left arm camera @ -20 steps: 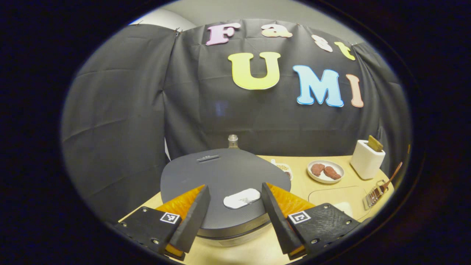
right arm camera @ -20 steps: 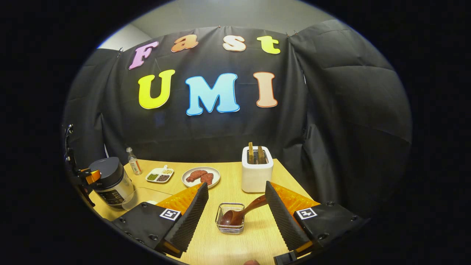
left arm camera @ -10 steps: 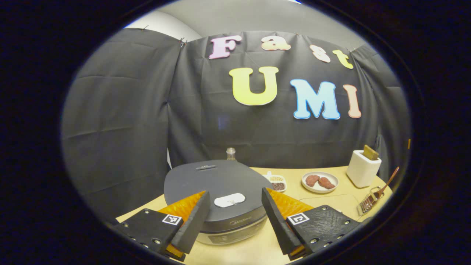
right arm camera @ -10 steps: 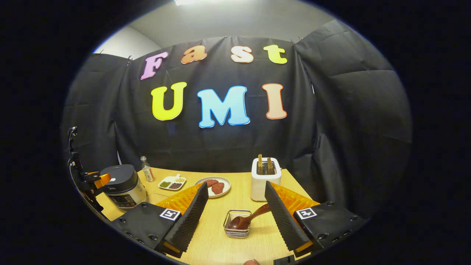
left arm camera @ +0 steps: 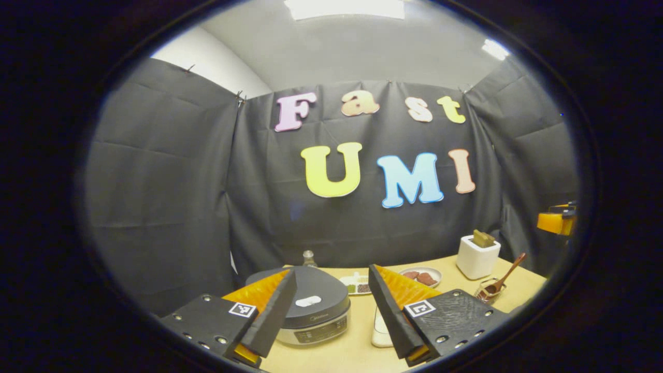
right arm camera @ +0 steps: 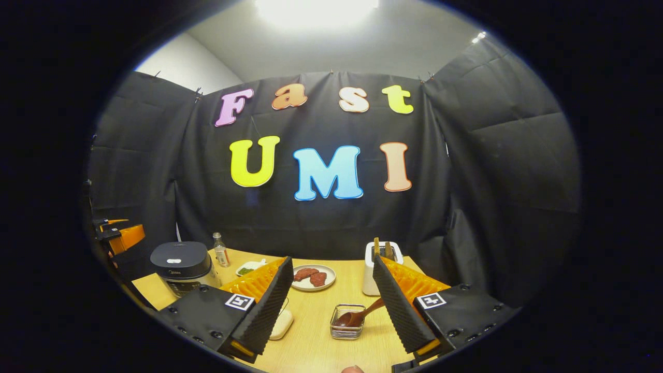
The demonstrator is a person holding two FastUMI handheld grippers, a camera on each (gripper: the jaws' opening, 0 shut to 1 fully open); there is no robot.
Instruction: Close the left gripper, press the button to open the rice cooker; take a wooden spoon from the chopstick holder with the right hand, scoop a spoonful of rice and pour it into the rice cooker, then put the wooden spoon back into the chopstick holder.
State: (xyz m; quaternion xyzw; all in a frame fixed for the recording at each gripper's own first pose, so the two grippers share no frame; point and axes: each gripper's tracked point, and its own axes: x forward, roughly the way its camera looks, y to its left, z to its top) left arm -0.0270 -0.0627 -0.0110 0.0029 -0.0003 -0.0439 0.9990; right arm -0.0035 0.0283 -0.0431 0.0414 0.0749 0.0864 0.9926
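Both grippers have pulled back from the table, left gripper (left arm camera: 331, 311) and right gripper (right arm camera: 331, 305) jaws spread and empty, rice cooker (left arm camera: 305, 308) closed at far left, wooden spoon (right arm camera: 360, 315) resting in the holder (right arm camera: 348, 322), so nothing has started.

Both views tableward, sharing toaster (left arm camera: 477, 257)

The right gripper (right arm camera: 331, 305) hung with jaws wide apart; between them sat the chopstick holder (right arm camera: 347, 321), the wooden spoon (right arm camera: 360, 315) leaning toward the right jaw
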